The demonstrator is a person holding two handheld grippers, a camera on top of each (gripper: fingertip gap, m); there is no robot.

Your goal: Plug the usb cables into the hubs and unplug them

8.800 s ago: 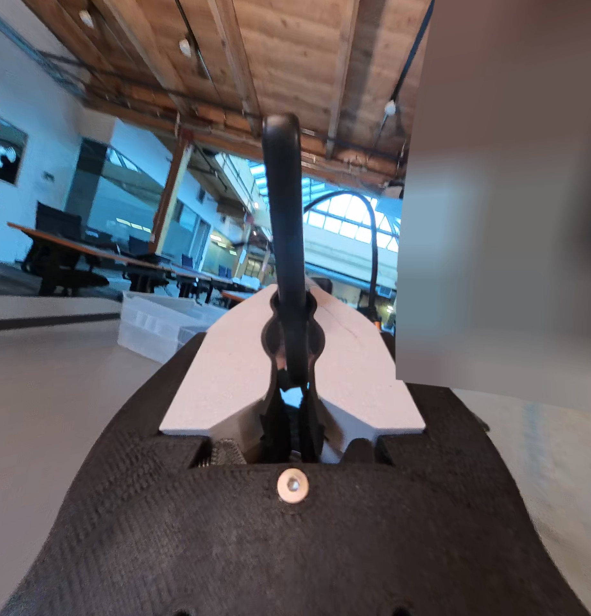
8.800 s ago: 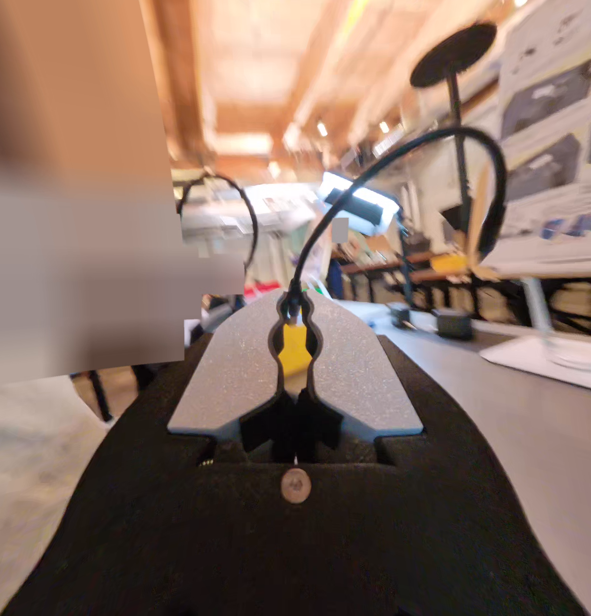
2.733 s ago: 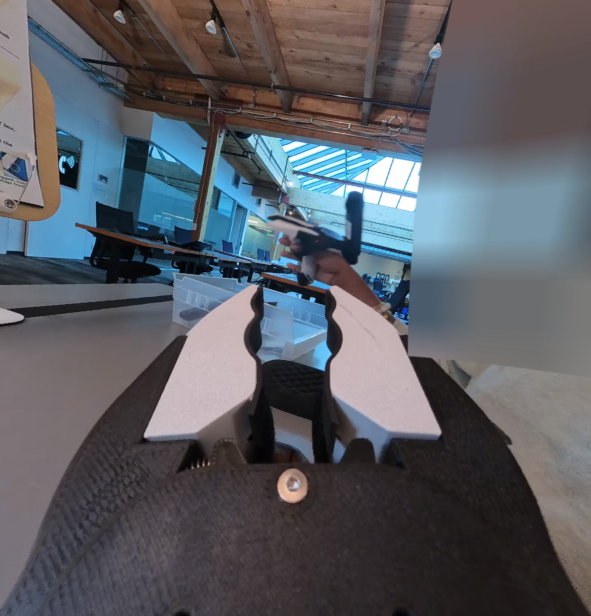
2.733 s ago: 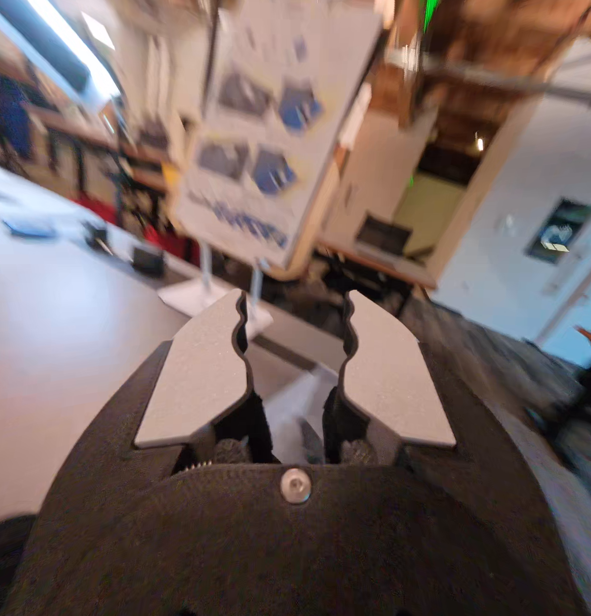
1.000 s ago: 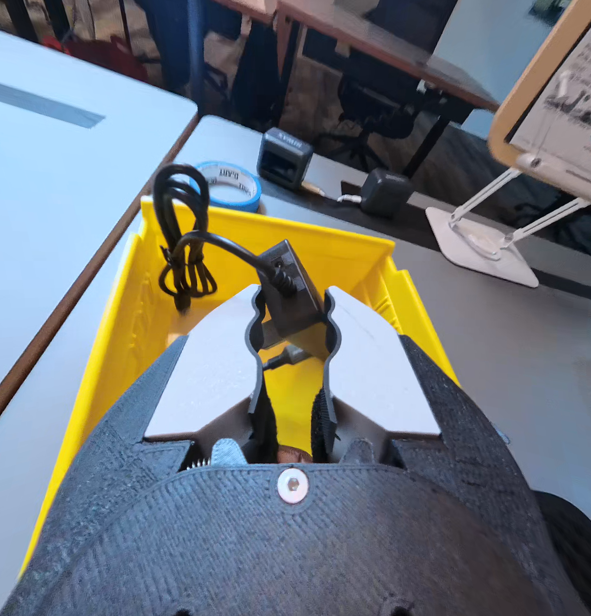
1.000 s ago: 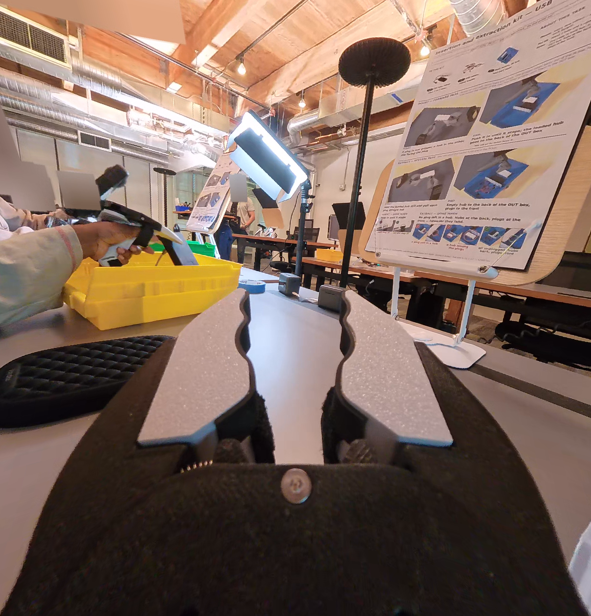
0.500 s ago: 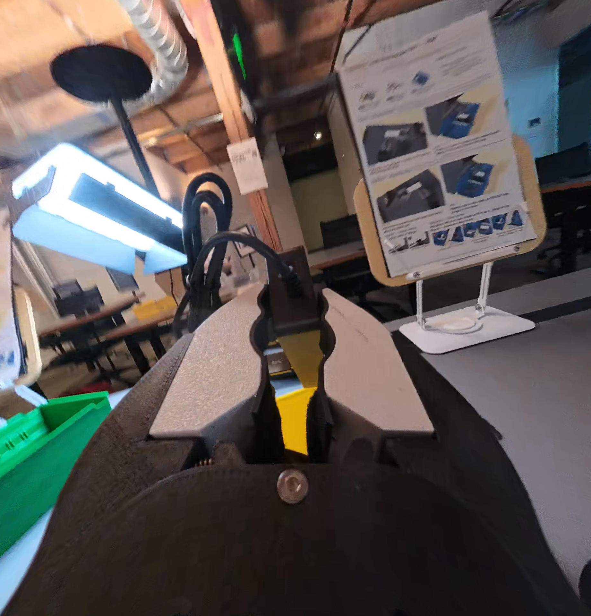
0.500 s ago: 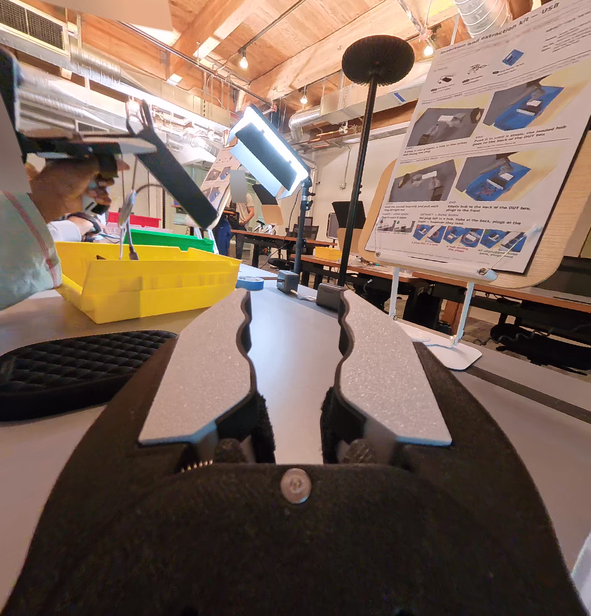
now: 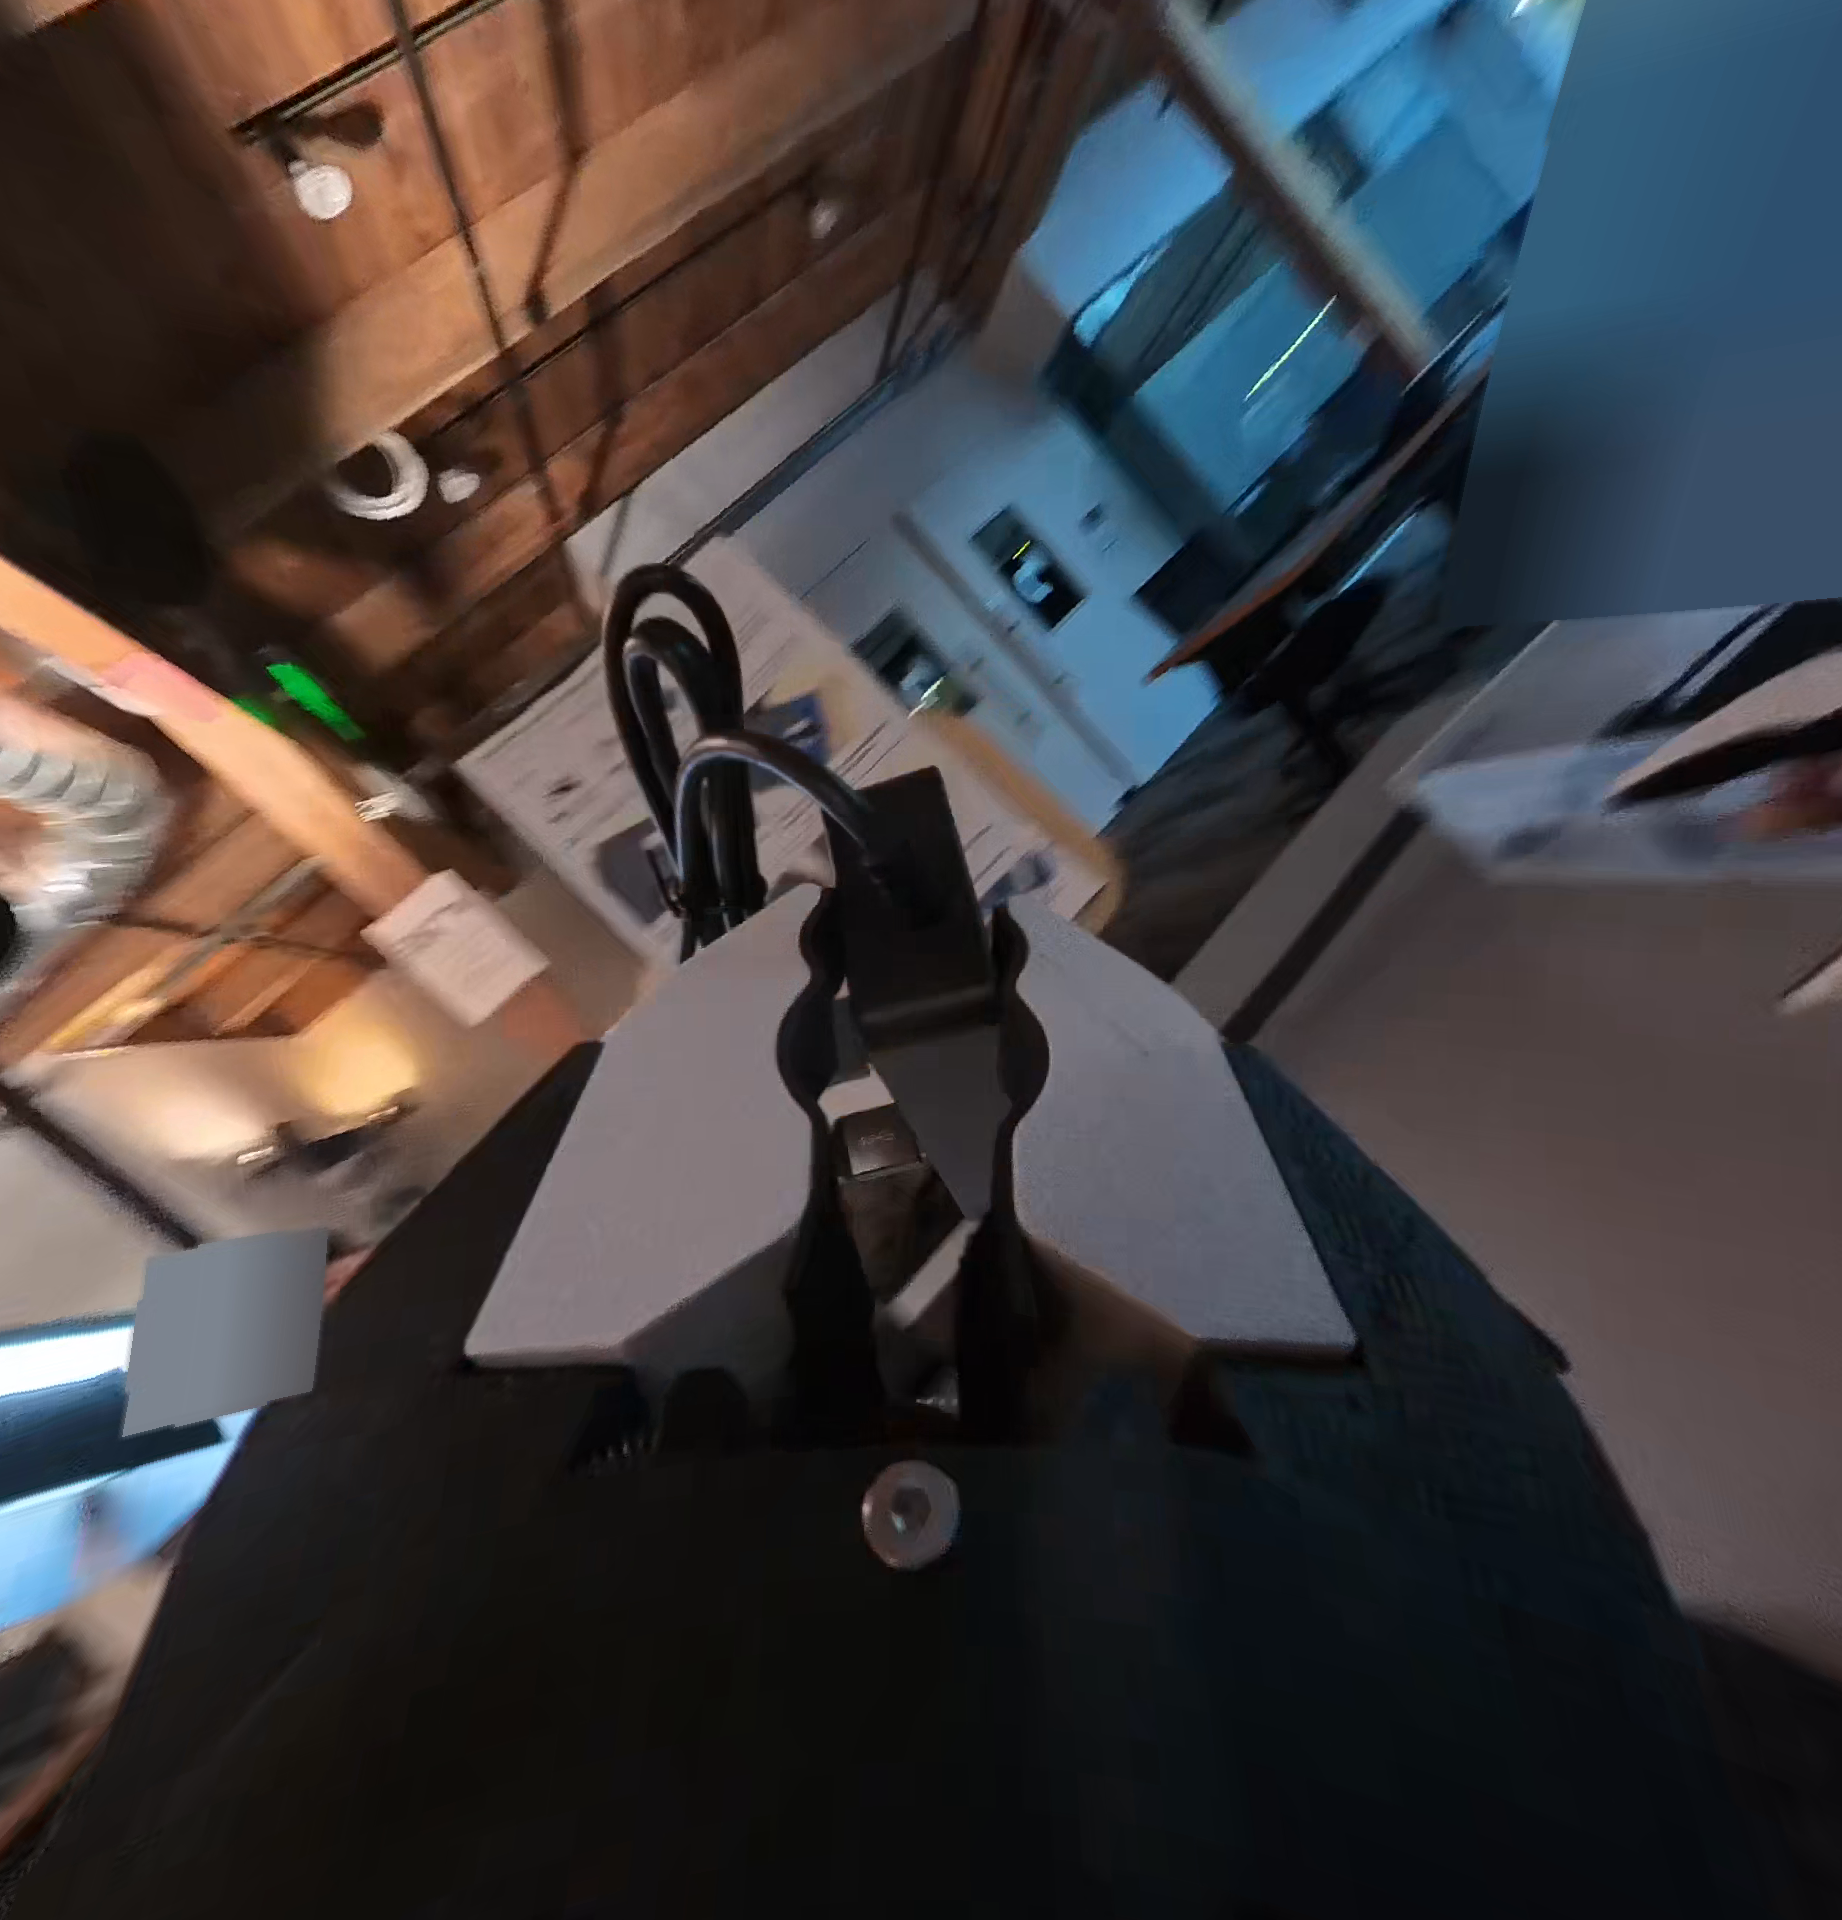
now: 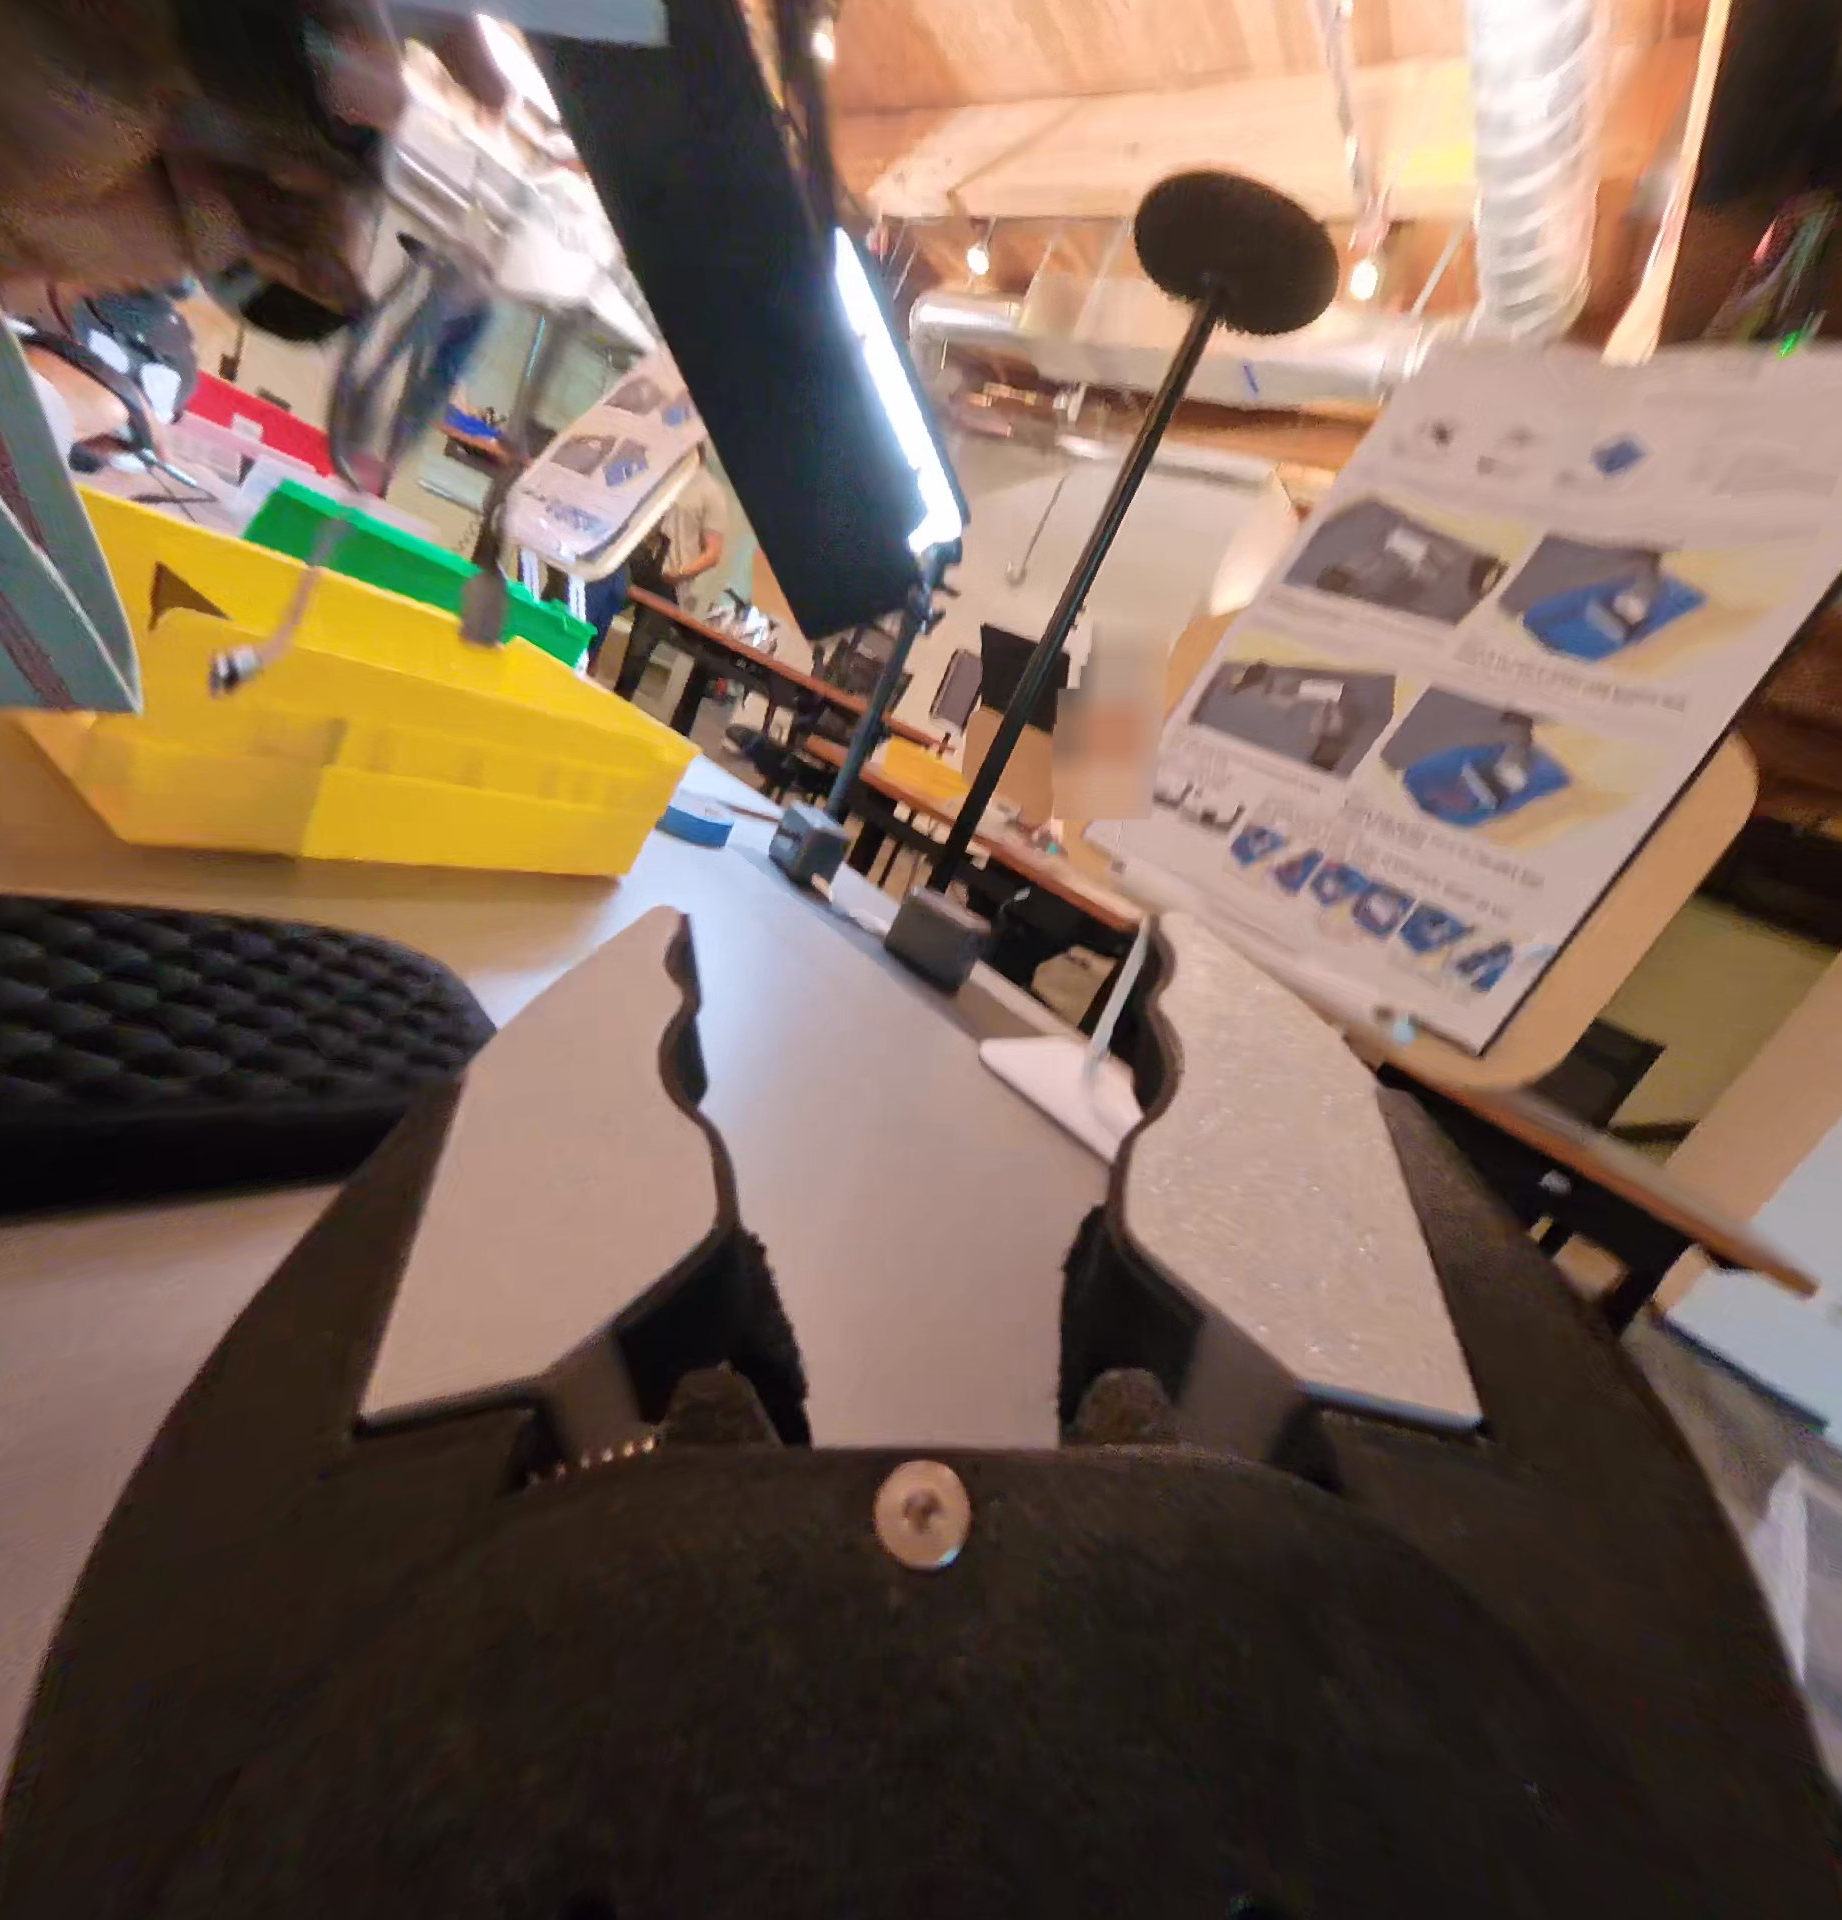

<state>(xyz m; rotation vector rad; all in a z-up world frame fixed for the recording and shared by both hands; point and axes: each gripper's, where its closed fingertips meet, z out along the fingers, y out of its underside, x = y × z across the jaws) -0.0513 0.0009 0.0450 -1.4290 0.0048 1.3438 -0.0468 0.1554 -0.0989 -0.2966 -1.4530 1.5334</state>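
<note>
My left gripper [image 9: 906, 925] is shut on a black USB hub [image 9: 912, 904] and holds it in the air, tilted up toward the ceiling. The hub's black cable [image 9: 678, 748] stands in a bundled loop just left of it. My right gripper [image 10: 917, 935] is open and empty, low over the grey table [image 10: 875, 1143]. In the right wrist view, blurred cable ends [image 10: 481, 613] hang above the yellow bin [image 10: 397, 769] at the left. The view is too blurred to tell what holds them.
A green bin [image 10: 377, 551] stands behind the yellow one. A black mat [image 10: 169, 1029] lies on the table at the left. A blue tape roll [image 10: 693, 821], two small black stand bases [image 10: 938, 940], a light panel [image 10: 792, 312] and an instruction board [image 10: 1468, 727] stand farther back. Spacing between my two grippers at the tips: around 20 centimetres.
My left gripper closed on the hub in the yellow bin, lifted it out and swung it up and round. My right gripper has opened wider and tilted.
</note>
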